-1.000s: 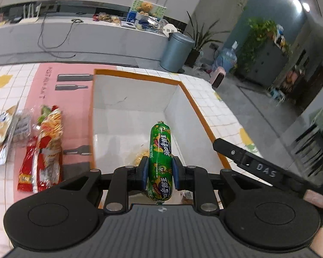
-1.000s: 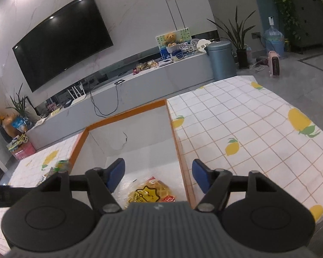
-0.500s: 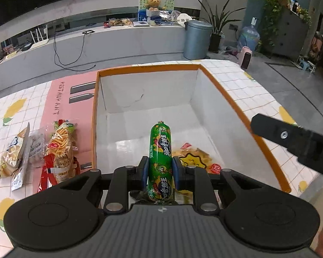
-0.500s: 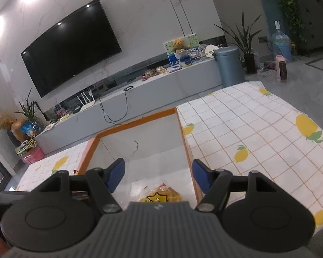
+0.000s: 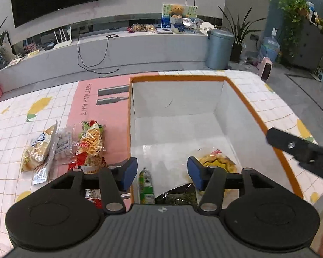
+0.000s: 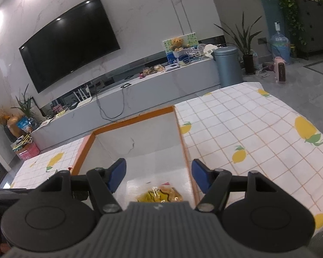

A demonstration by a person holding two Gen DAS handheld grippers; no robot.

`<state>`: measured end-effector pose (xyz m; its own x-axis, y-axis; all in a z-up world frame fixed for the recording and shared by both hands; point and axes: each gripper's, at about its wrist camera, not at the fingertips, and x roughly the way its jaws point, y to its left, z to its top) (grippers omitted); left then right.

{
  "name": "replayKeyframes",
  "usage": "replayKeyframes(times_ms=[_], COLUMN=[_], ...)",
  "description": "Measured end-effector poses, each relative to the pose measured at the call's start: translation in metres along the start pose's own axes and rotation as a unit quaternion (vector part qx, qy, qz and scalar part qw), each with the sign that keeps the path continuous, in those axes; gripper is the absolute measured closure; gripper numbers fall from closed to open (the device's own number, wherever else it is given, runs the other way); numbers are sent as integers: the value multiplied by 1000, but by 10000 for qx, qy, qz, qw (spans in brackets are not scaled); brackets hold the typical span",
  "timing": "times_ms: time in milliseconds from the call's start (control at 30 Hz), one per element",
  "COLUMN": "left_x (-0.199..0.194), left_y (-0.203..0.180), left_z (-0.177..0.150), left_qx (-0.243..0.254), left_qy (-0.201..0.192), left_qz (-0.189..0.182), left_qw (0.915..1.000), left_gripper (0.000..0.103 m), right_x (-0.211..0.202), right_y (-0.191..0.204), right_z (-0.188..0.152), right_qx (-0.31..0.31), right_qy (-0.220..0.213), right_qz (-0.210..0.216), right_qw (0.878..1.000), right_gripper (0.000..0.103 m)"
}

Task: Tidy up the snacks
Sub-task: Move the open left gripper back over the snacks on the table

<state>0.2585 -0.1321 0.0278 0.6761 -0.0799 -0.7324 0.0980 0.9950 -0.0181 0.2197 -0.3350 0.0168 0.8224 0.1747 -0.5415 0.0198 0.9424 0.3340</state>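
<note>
Green sausage [image 5: 146,185] is seen only from the left wrist, loose in the box [image 5: 256,116] between the opening left gripper [image 5: 162,173] jaws, untouched. "RESTAURANT" can be made out on the pink mat [image 5: 90,99]. Right gripper [image 6: 159,176] is spread, empty.

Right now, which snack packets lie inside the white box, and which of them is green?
The green sausage stick lies inside the box beside the yellow packet; the others lie outside, left of it.
</note>
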Motion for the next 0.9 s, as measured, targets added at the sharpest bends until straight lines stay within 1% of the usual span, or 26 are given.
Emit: replayKeyframes(times_ms=[133, 300, 400, 500, 567, 667, 733, 833, 900], left_x=[-23, -48, -63, -81, -98, -122, -140, -163, -178], left_y=[7, 32, 49, 73, 94, 132, 159, 201, 225], left_z=[-1, -3, -9, -19, -27, -35, -41, -47, -52], left_qx=[-11, -302, -187, 61, 192, 275, 236, 43, -132], left_qy=[-144, -146, -311, -455, -528, -506, -492, -490, -518], left_qz=[-19, -98, 50, 357, 578, 1004, 1319, 1732, 1924], left_qw=[9999, 9994, 9993, 9983, 9968, 9933, 9898, 9837, 9799], left_gripper=[34, 34, 34, 34, 34, 34, 34, 34, 34], right_x=[1, 3, 5, 8, 9, 9, 7, 3, -2], right_y=[4, 12, 21, 31, 38, 50, 57, 70, 80], right_z=[-1, -2, -6, -11, -14, -18, -21, -26, -31], right_qx=[-41, -1, -175, -296, -350, -517, -607, -664, -740], right_qy=[-20, -82, -116, -117, -129, -207, -297, -430, -564], right_qz=[42, 304, 322, 350, 469, 652, 799, 1025, 1171], right_qw=[10000, 9995, 9993, 9989, 9982, 9963, 9945, 9916, 9888], right_gripper=[36, 36, 36, 36, 36, 36, 36, 36, 36])
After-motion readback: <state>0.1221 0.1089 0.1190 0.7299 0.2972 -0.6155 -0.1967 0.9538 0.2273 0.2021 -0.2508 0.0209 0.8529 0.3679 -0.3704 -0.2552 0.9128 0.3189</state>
